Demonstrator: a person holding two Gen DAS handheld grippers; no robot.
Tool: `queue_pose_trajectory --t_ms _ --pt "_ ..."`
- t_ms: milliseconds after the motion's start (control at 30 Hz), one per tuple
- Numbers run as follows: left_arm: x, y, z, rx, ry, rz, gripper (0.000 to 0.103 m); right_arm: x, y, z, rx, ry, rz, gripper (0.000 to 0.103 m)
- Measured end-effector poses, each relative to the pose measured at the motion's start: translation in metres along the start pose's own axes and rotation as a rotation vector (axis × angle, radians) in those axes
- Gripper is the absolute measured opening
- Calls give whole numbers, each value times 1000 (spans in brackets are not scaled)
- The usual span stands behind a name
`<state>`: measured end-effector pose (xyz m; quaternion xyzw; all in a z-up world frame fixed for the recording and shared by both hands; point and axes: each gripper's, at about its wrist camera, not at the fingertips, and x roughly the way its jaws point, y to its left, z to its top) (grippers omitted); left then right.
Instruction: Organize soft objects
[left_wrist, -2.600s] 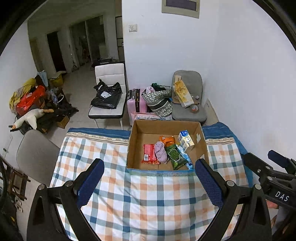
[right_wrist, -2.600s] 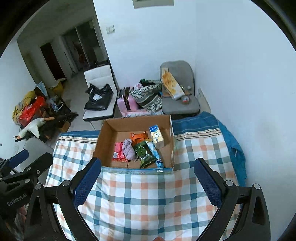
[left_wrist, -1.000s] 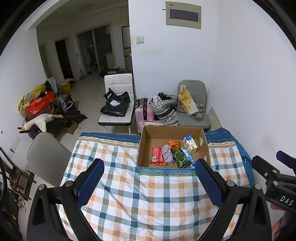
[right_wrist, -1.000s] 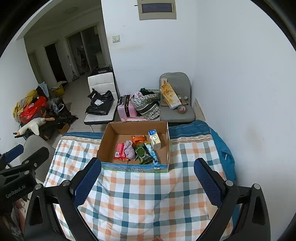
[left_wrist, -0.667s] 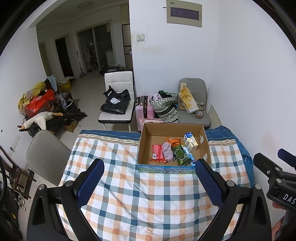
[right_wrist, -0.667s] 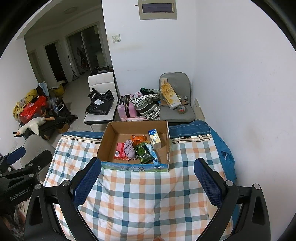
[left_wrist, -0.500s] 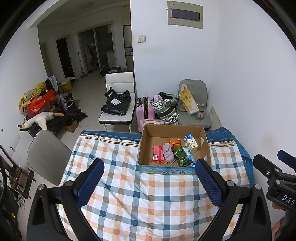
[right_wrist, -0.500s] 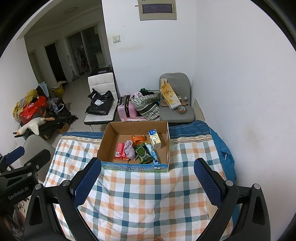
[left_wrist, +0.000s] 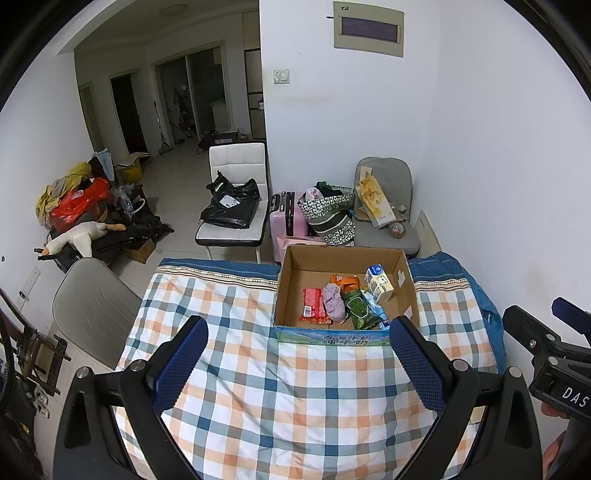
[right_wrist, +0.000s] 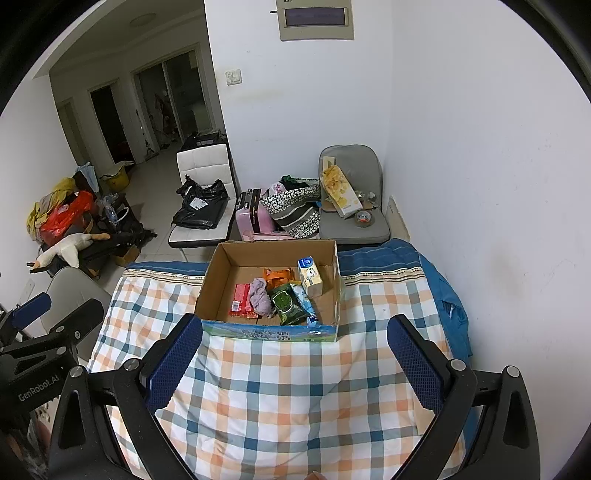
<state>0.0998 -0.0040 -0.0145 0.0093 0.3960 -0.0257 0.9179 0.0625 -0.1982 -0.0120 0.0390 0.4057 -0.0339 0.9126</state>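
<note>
An open cardboard box (left_wrist: 406, 280) (right_wrist: 214, 277) stands at the far side of a table with a checked cloth (left_wrist: 295, 387) (right_wrist: 295, 387). Inside lie a red packet (left_wrist: 314, 306) (right_wrist: 240, 299), a purple soft cloth (left_wrist: 334, 301) (right_wrist: 260, 295), a green packet (left_wrist: 358, 308) (right_wrist: 286, 302), an orange packet (left_wrist: 345, 282) (right_wrist: 277, 275), a blue packet and a milk carton (left_wrist: 378, 282) (right_wrist: 310, 275). My left gripper (left_wrist: 297, 358) and right gripper (right_wrist: 295, 358) are both open and empty, held high above the near part of the cloth, well back from the box.
Beyond the table stand a white chair with a black bag (left_wrist: 232, 206), a pink suitcase (left_wrist: 286, 216), a patterned bag (left_wrist: 328, 218) and a grey chair (left_wrist: 388, 229). A grey chair (left_wrist: 92, 306) is at the table's left. A white wall runs along the right.
Both grippers have risen and drawn back from the box, which now looks smaller and farther. In the last half second little has moved. Both stay open.
</note>
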Motion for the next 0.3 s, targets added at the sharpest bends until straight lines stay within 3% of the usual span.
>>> queue_pose_trajectory --t_ms 300 --pt "0 -3 -1 -3 -2 -8 101 0 0 0 -3 0 1 102"
